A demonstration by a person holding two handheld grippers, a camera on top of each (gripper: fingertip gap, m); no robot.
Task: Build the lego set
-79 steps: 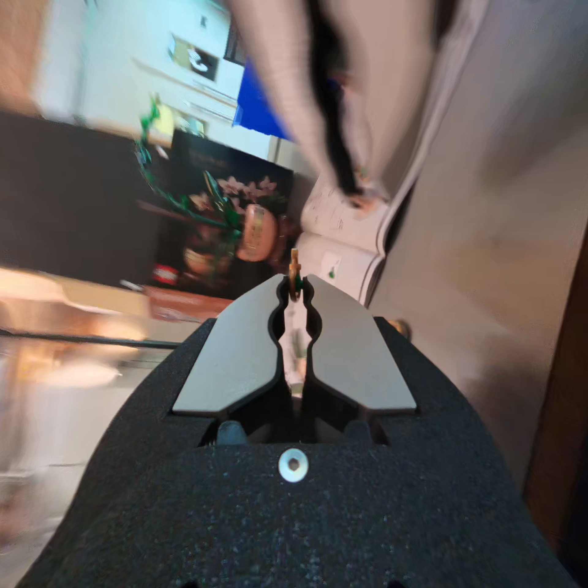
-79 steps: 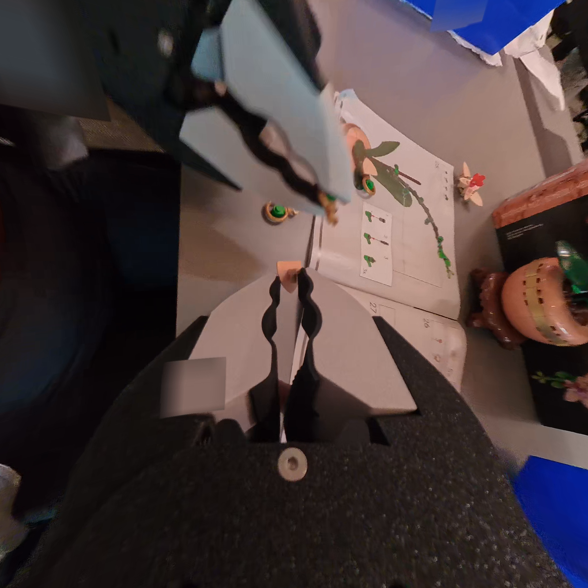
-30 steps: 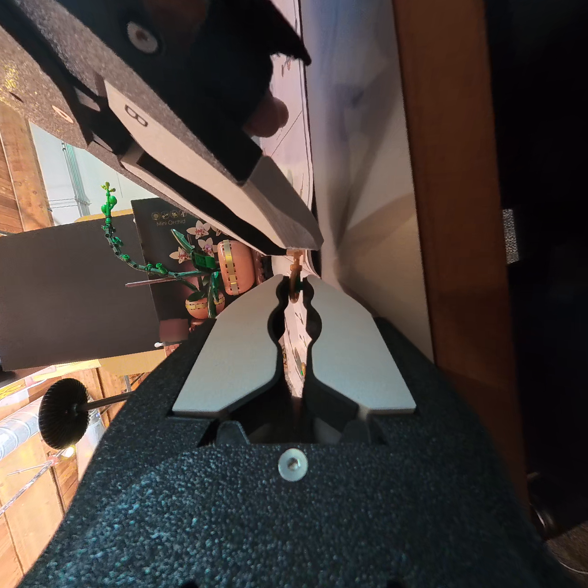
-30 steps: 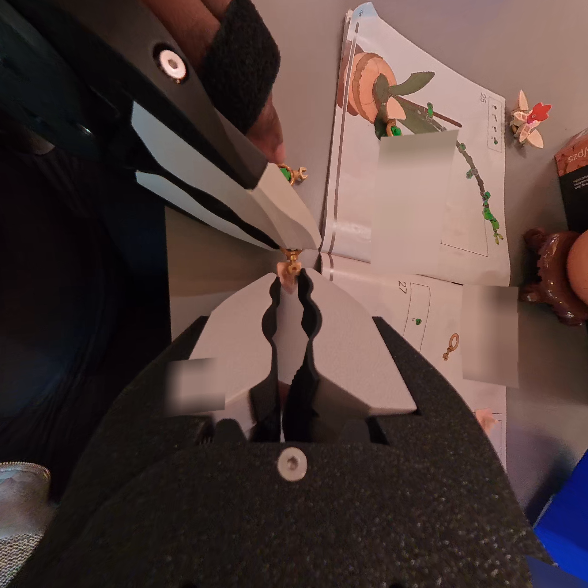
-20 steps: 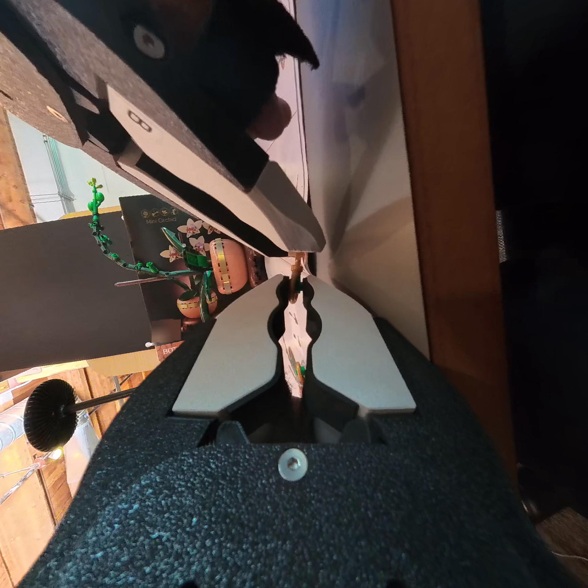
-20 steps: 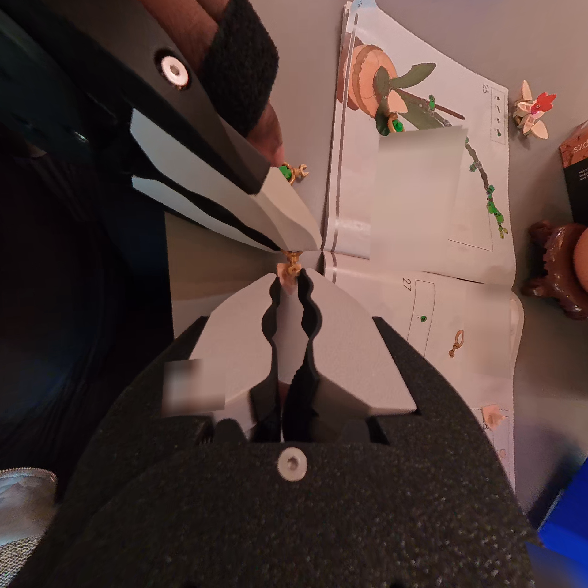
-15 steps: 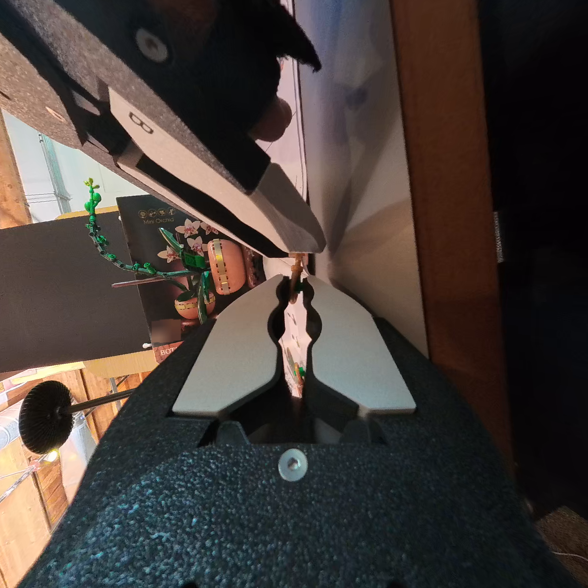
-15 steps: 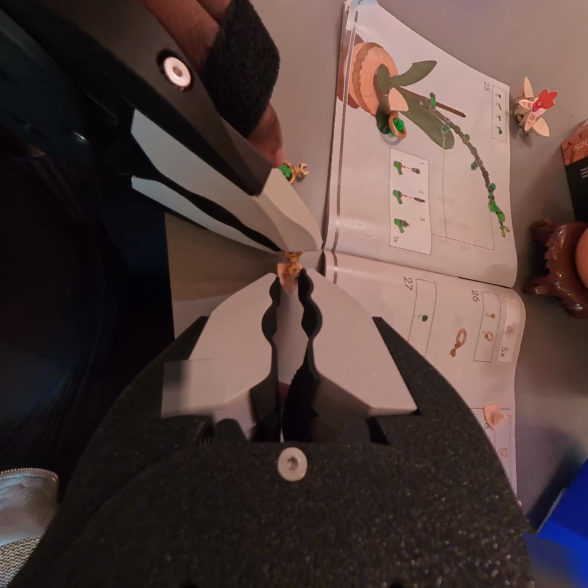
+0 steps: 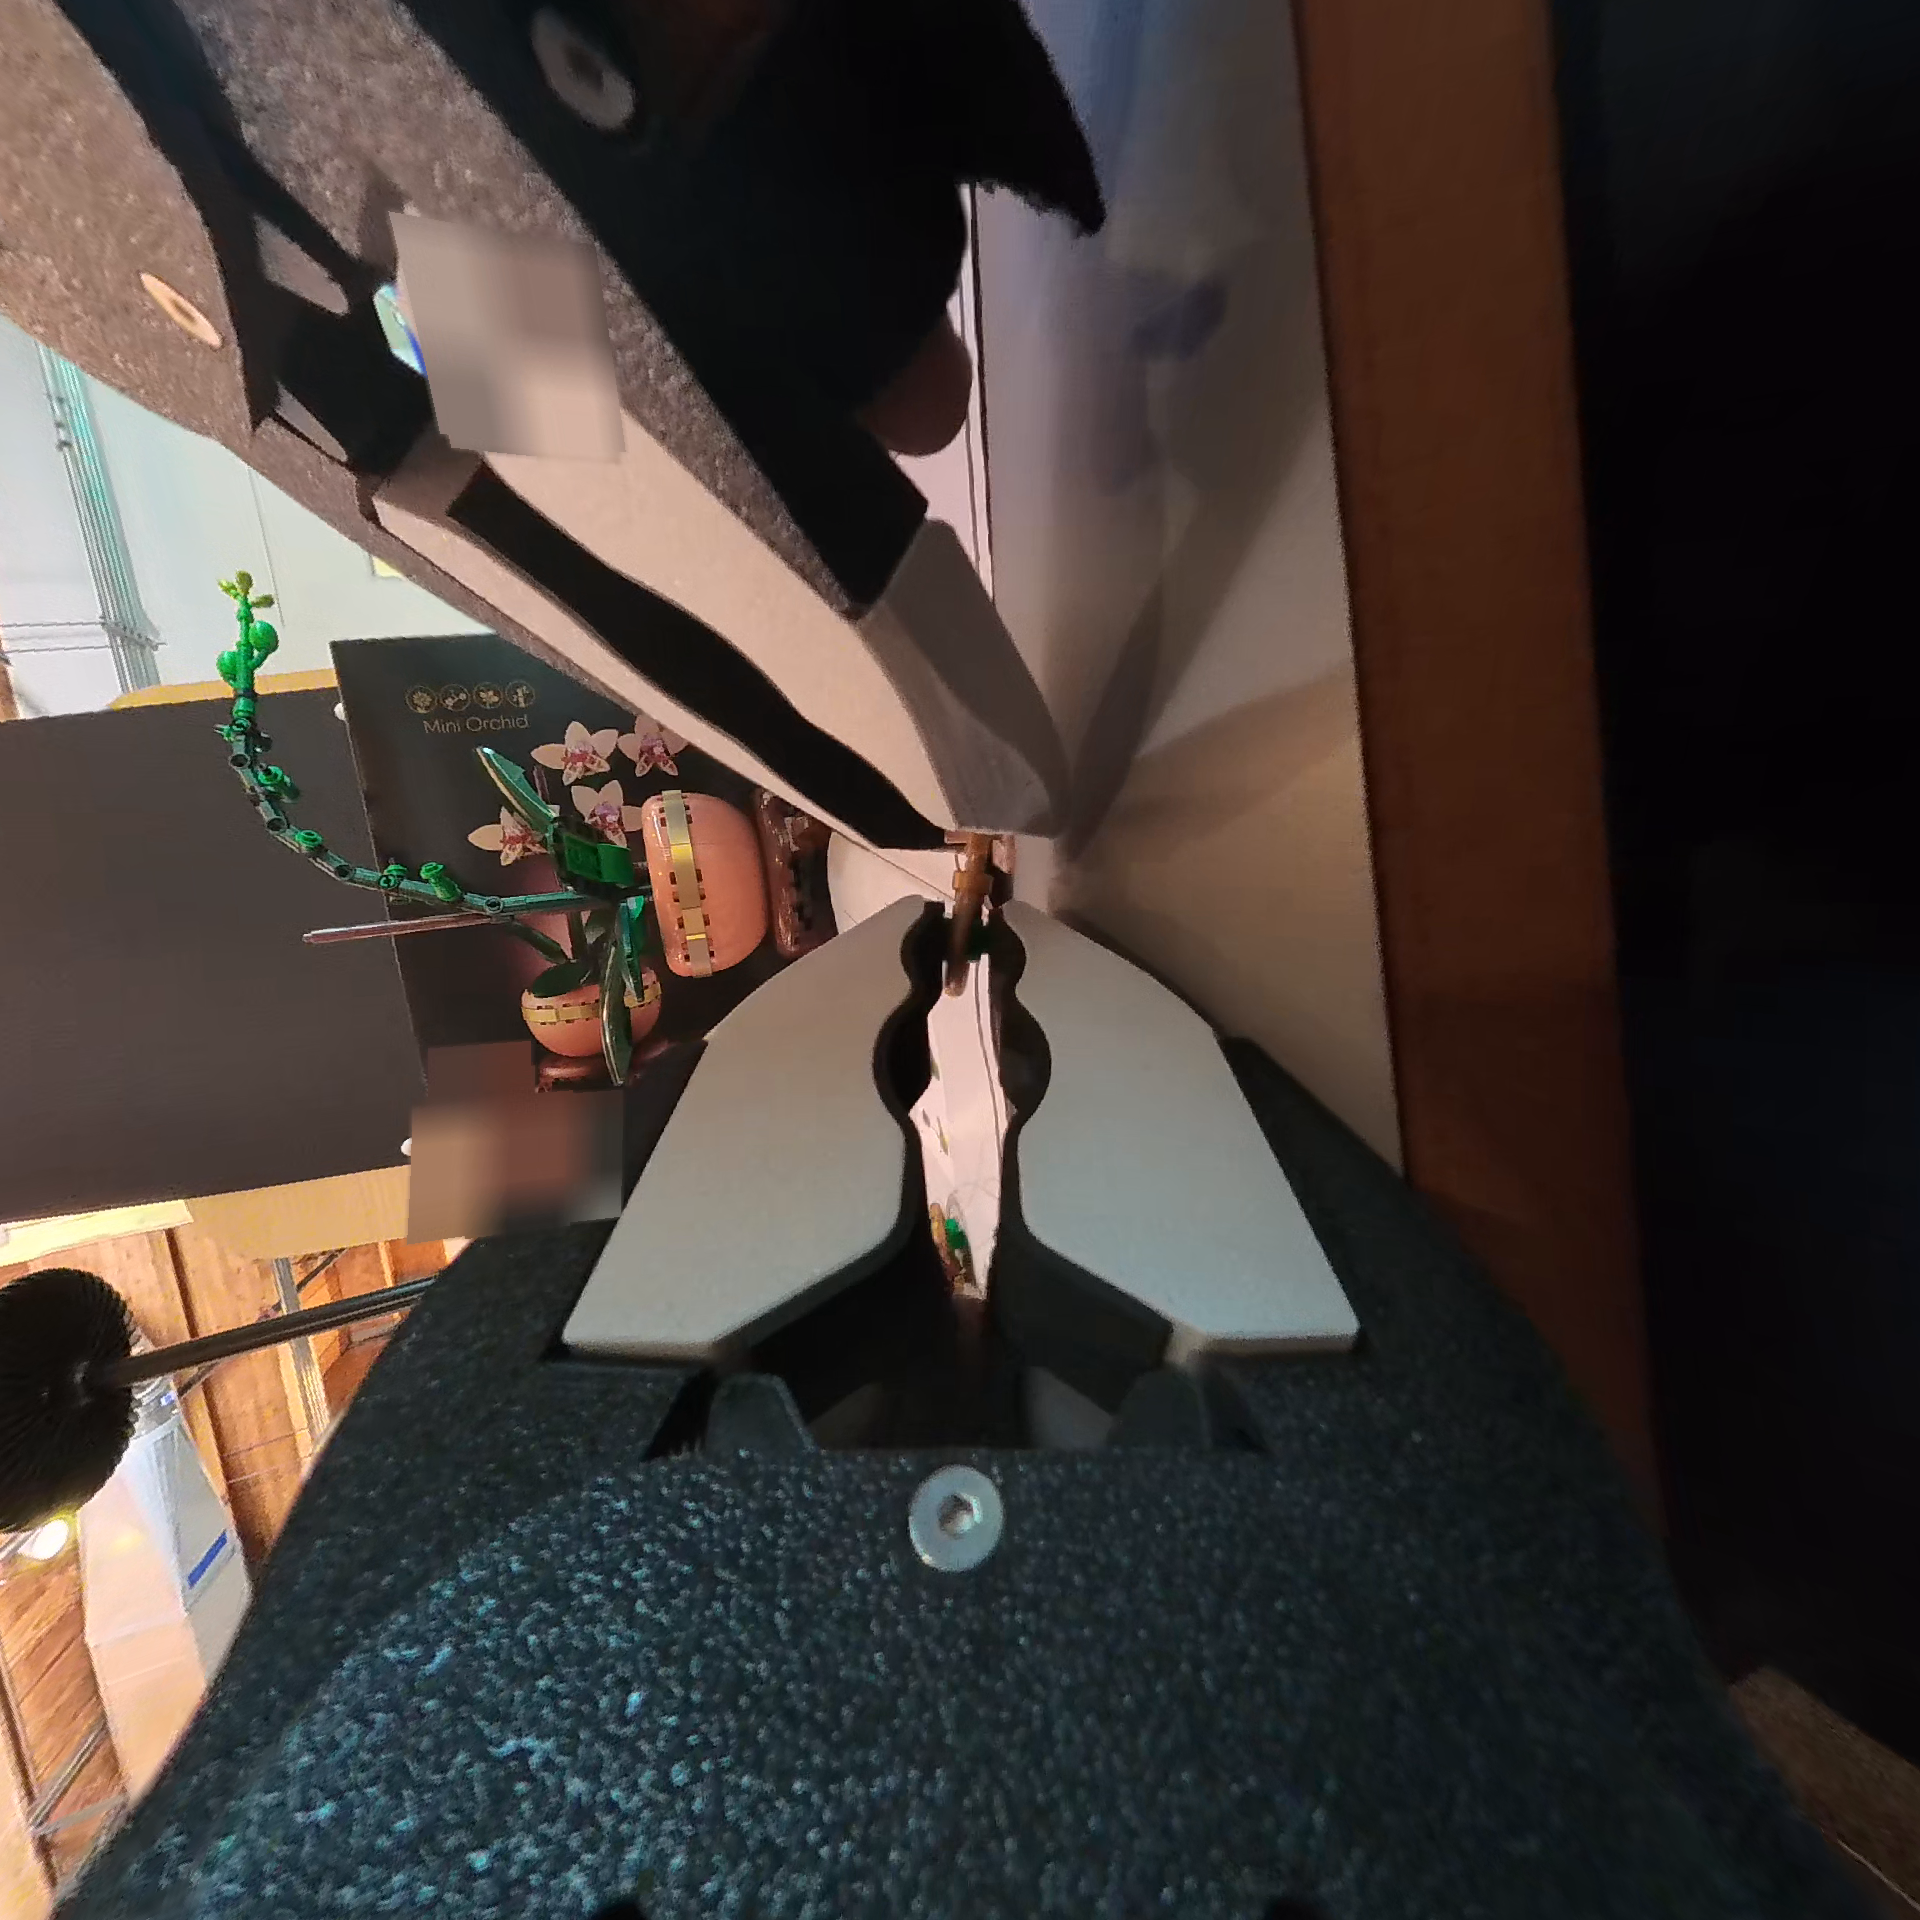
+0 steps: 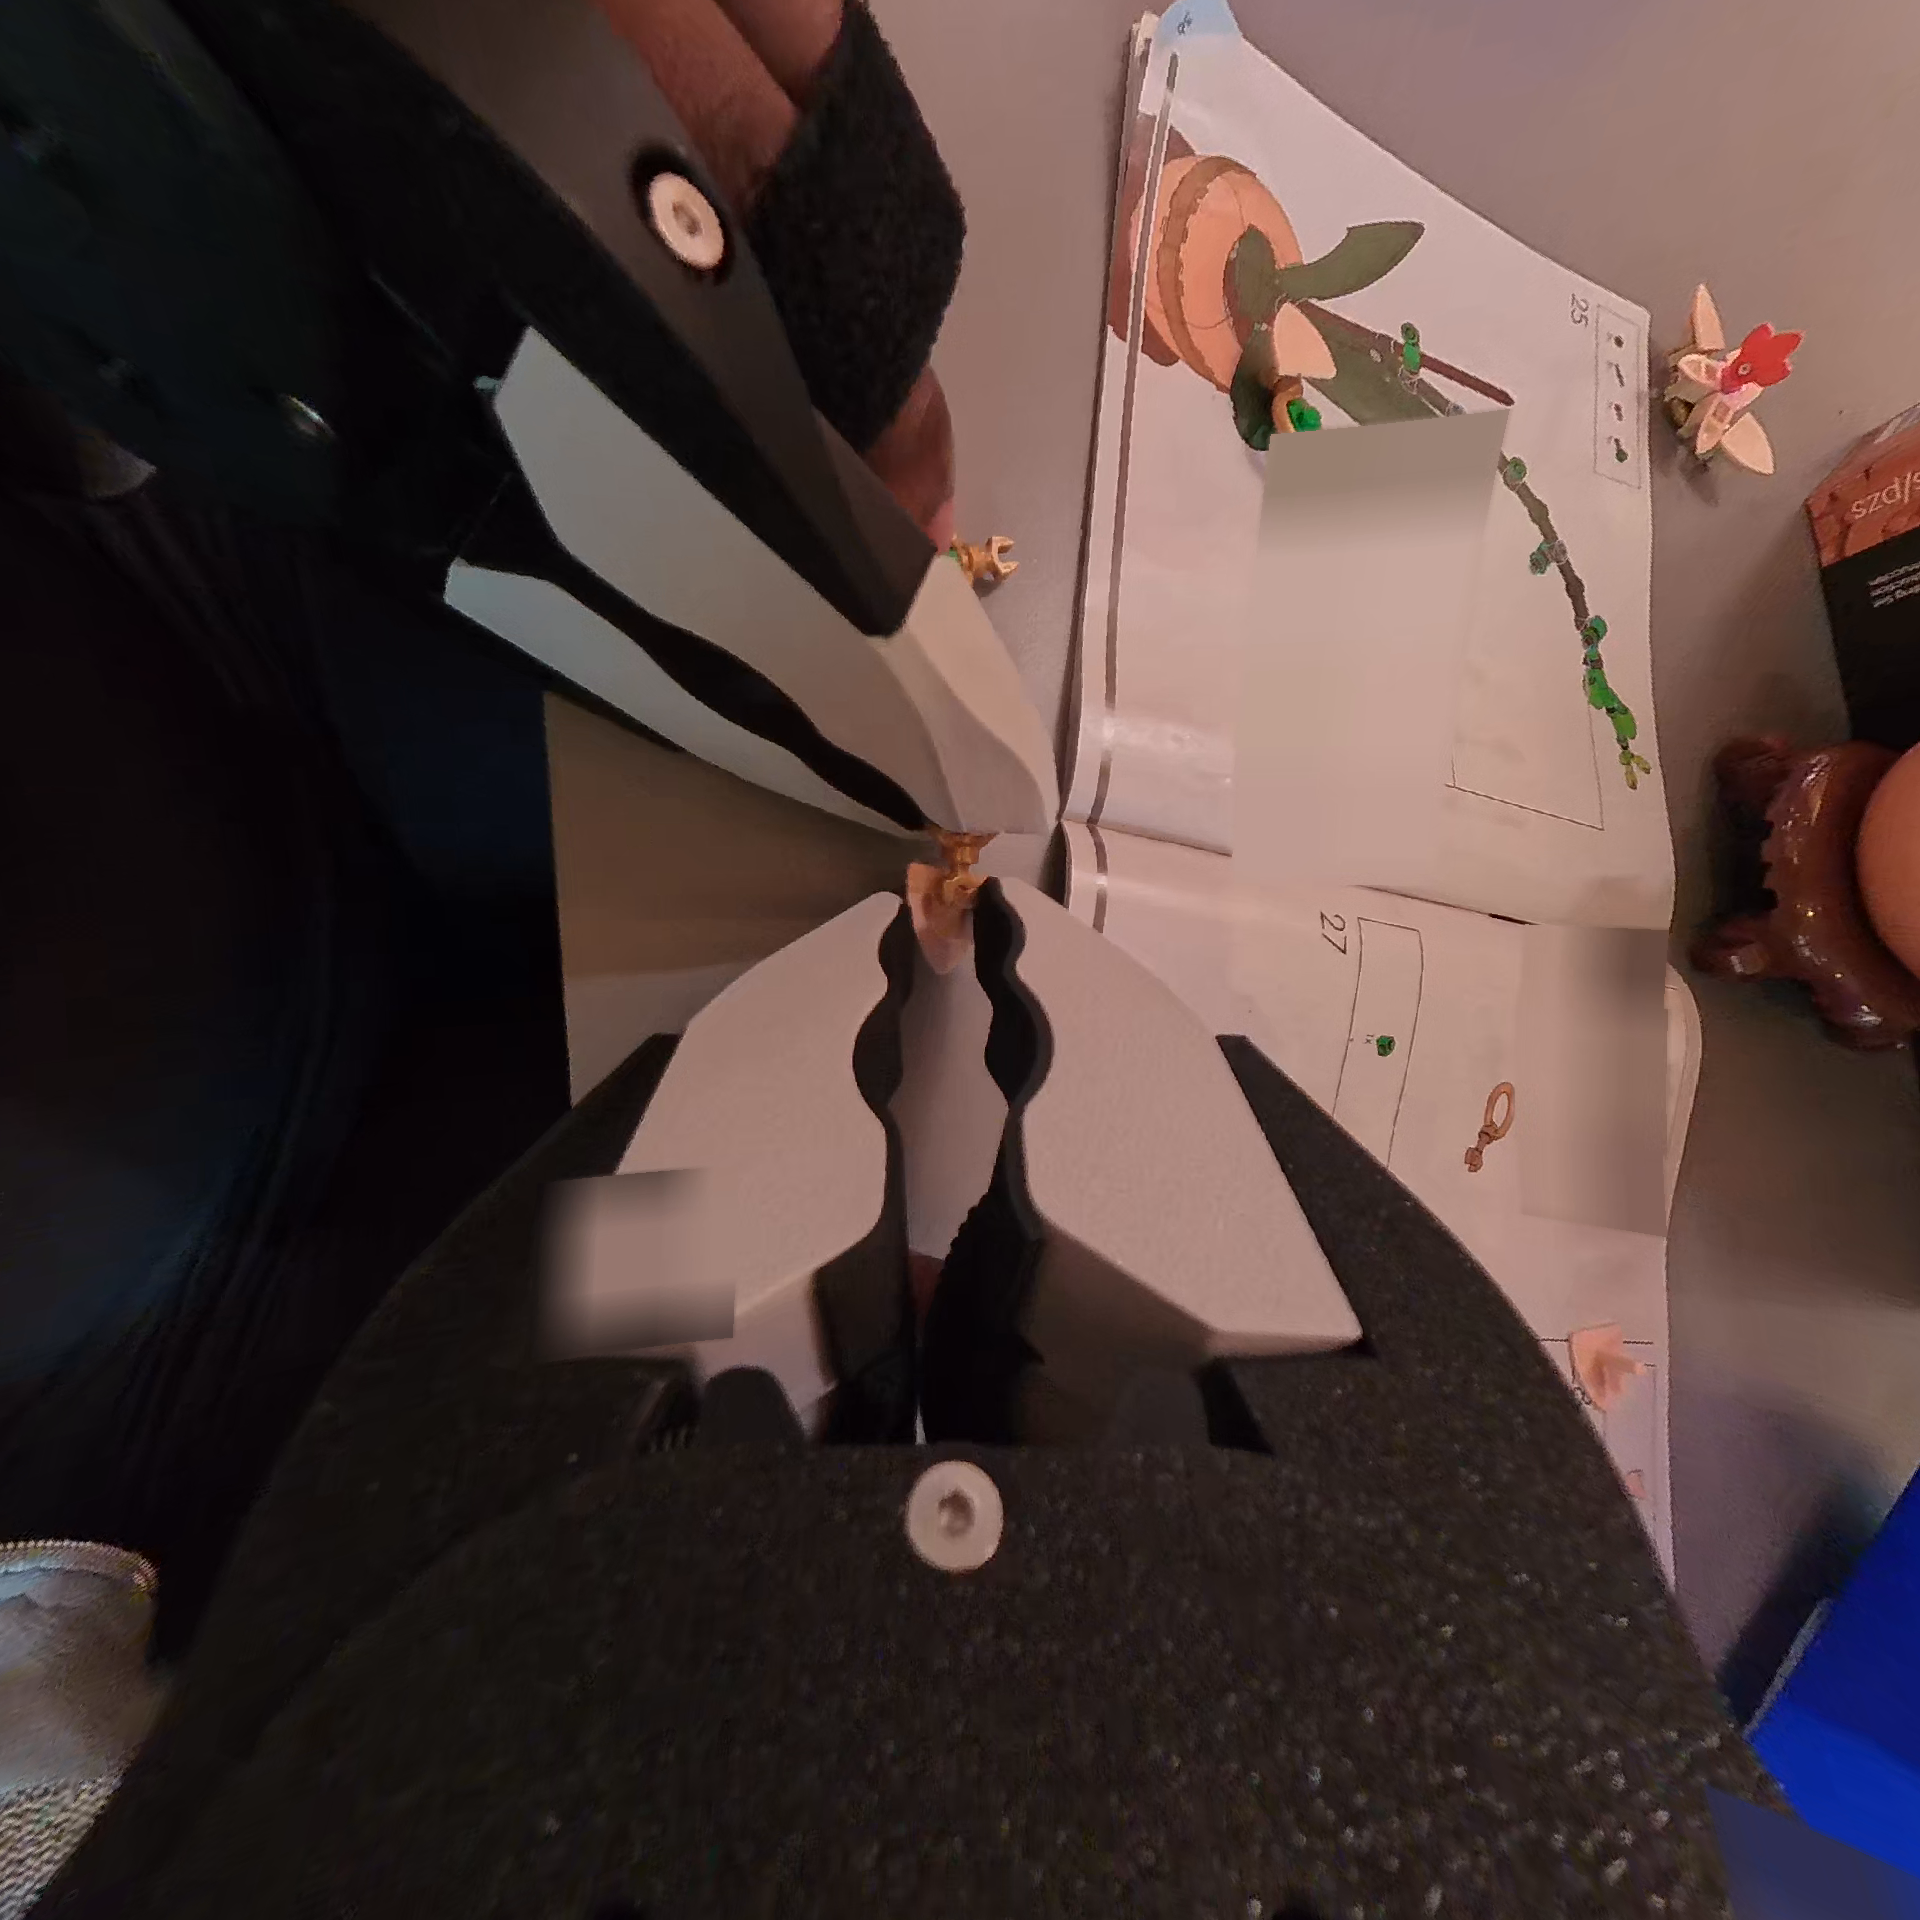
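Meeting tip to tip above the desk, both tongs pinch small lego parts. At left, the left tongs come in from above, pressed onto a gold clip; the right tongs grip a pink petal carrying a gold piece, and the two parts touch. A loose gold clip lies beside the open booklet. Farther right sit a small flower, a brown base and a blue box.
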